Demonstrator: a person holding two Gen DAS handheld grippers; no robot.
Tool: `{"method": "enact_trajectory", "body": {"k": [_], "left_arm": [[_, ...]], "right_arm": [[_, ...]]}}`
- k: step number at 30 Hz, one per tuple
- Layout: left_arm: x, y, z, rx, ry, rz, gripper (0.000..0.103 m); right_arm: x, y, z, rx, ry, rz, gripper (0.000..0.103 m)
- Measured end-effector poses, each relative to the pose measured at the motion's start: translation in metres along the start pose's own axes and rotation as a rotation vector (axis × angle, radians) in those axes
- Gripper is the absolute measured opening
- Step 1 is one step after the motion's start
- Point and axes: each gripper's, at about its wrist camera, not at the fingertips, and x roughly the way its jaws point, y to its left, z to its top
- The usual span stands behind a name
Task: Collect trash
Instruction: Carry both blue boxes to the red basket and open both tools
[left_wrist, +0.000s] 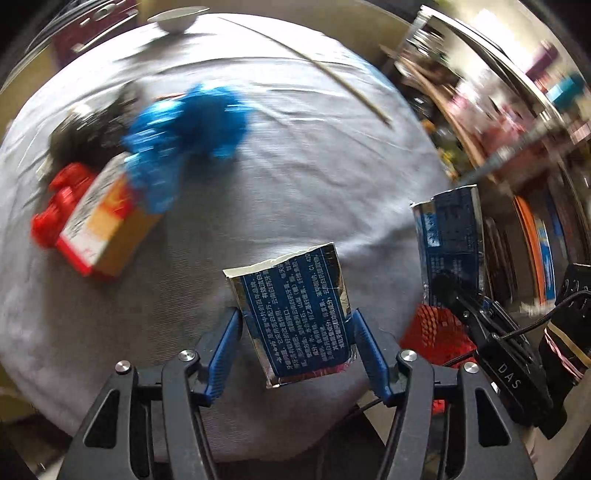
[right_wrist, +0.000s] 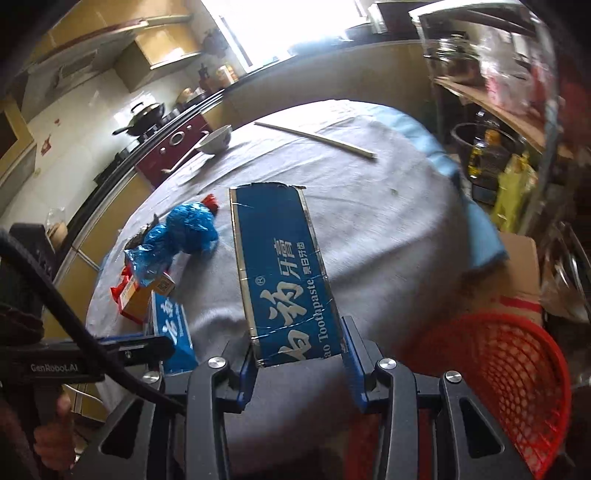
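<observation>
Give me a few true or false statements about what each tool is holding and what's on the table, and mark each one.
1. The left tool holds a blue box piece. True.
2. The right tool is empty. False: it grips a blue toothpaste box.
3. The red basket sits on the table. False: it is beside it, lower right.
4. A white bowl stands at the far edge. True.
5. The blue wrapper is in the basket. False: it lies on the table.

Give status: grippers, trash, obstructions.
Left gripper shut on short toothpaste box piece. Right gripper shut on long toothpaste box piece. Red basket below right, nothing blocking. Blue wrapper, orange box on table.
</observation>
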Motion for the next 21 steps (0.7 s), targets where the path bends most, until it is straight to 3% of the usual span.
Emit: {"method": "enact_trajectory", "body": {"k": [6, 12, 17, 21], "left_arm": [[0.024, -0.062, -0.002, 0.231, 0.043, -0.046, 0.062], [0.048, -0.132, -0.005, 0.45, 0.023, -0.067, 0.062], [0.062, -0.173, -0.006, 0.529, 0.044, -0.135, 0.061], [0.07, -0.189, -0.012, 0.568, 0.064, -0.143, 0.061]], "right_arm": [[-0.038, -0.049, -0.032, 0.103, 0.001, -0.057, 0.043], [-0.073, -0.102, -0.073, 0.232, 0.009, -0.135, 0.043], [-0.086, -0.13, -0.096, 0.308, 0.019, -0.16, 0.043], [-0.088, -0.143, -0.102, 0.35, 0.03, -0.165, 0.045]]}}
